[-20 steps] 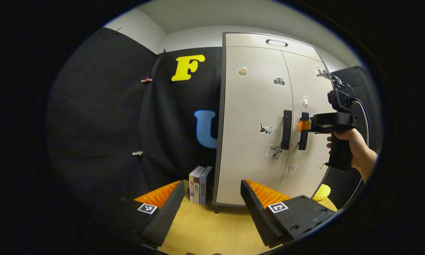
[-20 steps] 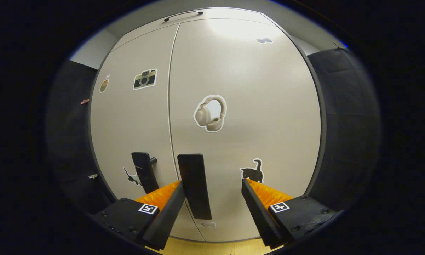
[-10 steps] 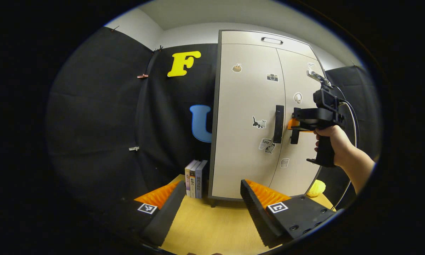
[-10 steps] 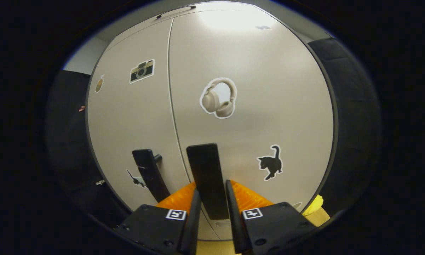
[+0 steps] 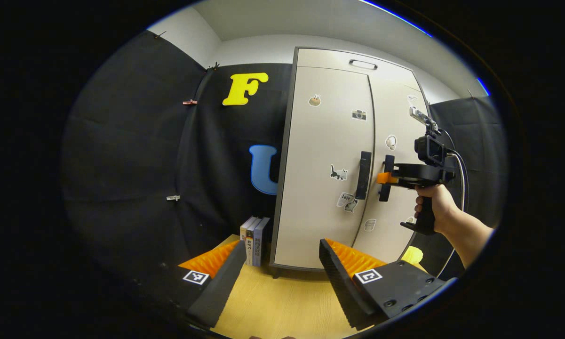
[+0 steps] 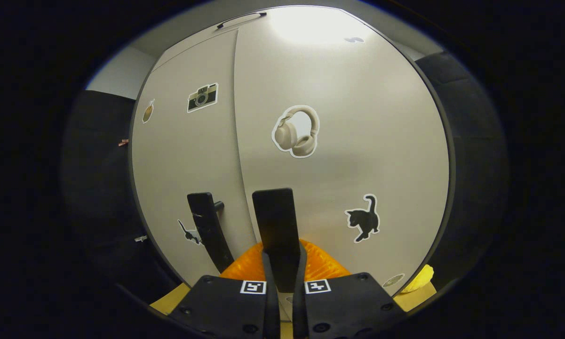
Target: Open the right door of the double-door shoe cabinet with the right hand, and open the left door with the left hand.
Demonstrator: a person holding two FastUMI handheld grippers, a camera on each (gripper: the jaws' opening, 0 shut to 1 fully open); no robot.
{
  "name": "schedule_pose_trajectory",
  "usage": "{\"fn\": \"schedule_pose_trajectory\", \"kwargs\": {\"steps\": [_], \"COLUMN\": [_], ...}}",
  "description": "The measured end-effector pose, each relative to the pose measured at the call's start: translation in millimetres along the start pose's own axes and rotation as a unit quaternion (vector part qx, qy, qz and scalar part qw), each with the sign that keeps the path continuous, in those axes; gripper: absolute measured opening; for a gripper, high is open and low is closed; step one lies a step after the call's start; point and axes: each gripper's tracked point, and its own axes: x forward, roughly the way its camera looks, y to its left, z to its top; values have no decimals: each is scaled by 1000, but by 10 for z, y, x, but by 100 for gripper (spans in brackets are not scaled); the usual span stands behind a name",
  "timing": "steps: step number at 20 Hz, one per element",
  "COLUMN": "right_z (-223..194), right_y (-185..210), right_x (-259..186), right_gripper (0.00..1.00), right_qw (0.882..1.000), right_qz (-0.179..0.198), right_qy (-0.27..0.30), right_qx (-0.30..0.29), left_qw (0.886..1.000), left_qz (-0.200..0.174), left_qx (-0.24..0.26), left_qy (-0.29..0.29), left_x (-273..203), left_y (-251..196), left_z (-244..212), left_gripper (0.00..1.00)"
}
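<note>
Right gripper: fingers drawn in close, nearly parallel, both pressing on the right door handle held upright between them. In the left gripper view, right gripper is level, held by a hand on its pistol grip, forearm bare, running down to the right. Left gripper: fingers spread wide, nothing between them, hanging apart from the other.

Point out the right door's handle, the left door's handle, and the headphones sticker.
right door handle [image 6: 275, 221]: right gripper view, upper part of the bar above the fingers.
left door handle [image 6: 208, 226]: right gripper view, middle of the bar.
headphones sticker [image 6: 295, 131]: right gripper view, sticker's middle, on the right door.
</note>
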Motion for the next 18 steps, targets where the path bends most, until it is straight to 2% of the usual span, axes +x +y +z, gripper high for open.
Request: {"fn": "schedule_pose_trajectory", "kwargs": {"steps": [7, 11, 18], "right_z": [31, 22, 29], "right_y": [-15, -76, -200], "right_x": [-261, -478, -784], "right_gripper": [14, 15, 14], "right_qw": [999, 999, 998], "right_qz": [38, 48, 58], "right_qy": [10, 15, 15], "right_qx": [6, -5, -13], "left_qw": [1000, 998, 999], "left_qz": [-21, -51, -50], "left_qx": [3, -24, -12], "left_qy": [5, 17, 2], "left_x": [-49, -15, 131], "left_y": [-153, -371, -484], "left_z": [8, 89, 248], "left_gripper": [96, 97, 95]}}
